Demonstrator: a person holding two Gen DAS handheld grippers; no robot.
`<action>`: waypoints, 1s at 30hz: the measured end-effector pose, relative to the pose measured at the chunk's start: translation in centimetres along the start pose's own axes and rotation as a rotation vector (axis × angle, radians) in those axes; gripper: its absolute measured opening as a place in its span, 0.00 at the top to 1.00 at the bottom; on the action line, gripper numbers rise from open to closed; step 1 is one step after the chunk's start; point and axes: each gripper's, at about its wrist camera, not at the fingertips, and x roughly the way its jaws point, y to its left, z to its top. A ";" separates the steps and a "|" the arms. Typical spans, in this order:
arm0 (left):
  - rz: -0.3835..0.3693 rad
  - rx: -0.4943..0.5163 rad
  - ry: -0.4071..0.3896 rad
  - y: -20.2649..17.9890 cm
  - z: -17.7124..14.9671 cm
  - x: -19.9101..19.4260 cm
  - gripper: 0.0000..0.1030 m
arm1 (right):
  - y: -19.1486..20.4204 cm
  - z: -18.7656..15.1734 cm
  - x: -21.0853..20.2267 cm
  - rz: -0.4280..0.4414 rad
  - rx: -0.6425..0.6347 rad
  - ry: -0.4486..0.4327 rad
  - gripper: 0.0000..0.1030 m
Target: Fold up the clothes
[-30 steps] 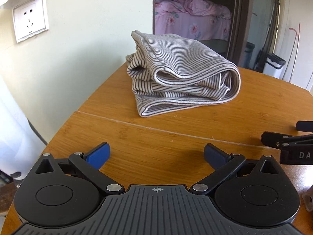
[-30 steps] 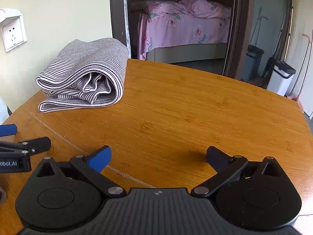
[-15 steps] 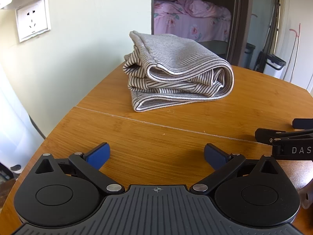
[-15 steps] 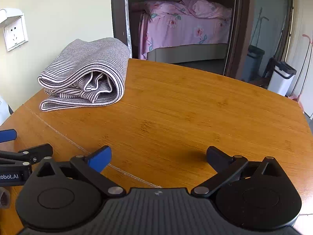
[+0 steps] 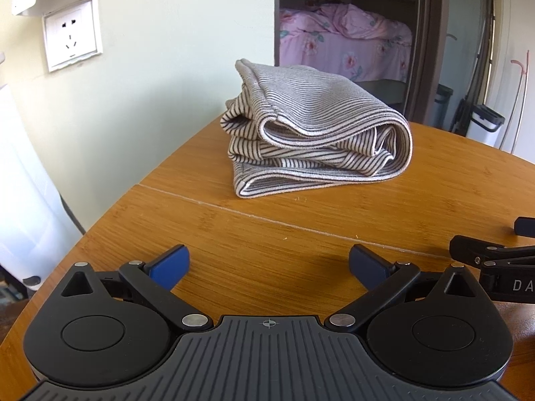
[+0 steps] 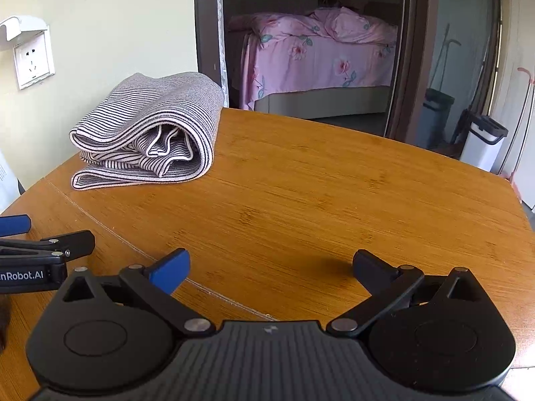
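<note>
Wooden table point(image 5: 301, 244) holds folded striped garment point(image 5: 317, 137), rolled edge rightward; both grippers' fingers point(image 5: 170, 265) spread, empty.

Left gripper point(image 6: 30, 260) body, seen in the right wrist view: white lettering "nRobot.AI", cut off. Right gripper point(image 5: 501, 267) body: "DA", cut off.

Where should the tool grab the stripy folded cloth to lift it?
Probably the rounded fold of the striped cloth, coming from its right side. All layers wrap together there; the near left corner shows loose, separate edges that would likely peel apart.
</note>
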 end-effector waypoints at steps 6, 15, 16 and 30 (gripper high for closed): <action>-0.009 -0.005 0.003 0.4 0.3 0.3 0.00 | -0.3 -0.1 -0.2 0.002 -0.001 0.000 0.00; -0.005 -0.004 0.002 -0.1 0.0 -0.2 0.00 | -0.5 -0.1 -0.3 0.002 -0.003 0.000 0.00; -0.005 -0.004 0.002 -0.1 0.0 -0.2 0.00 | -0.5 -0.1 -0.3 0.002 -0.003 0.000 0.00; -0.005 -0.005 0.002 -0.2 -0.1 -0.2 0.00 | -0.5 -0.1 -0.3 0.002 -0.003 0.001 0.00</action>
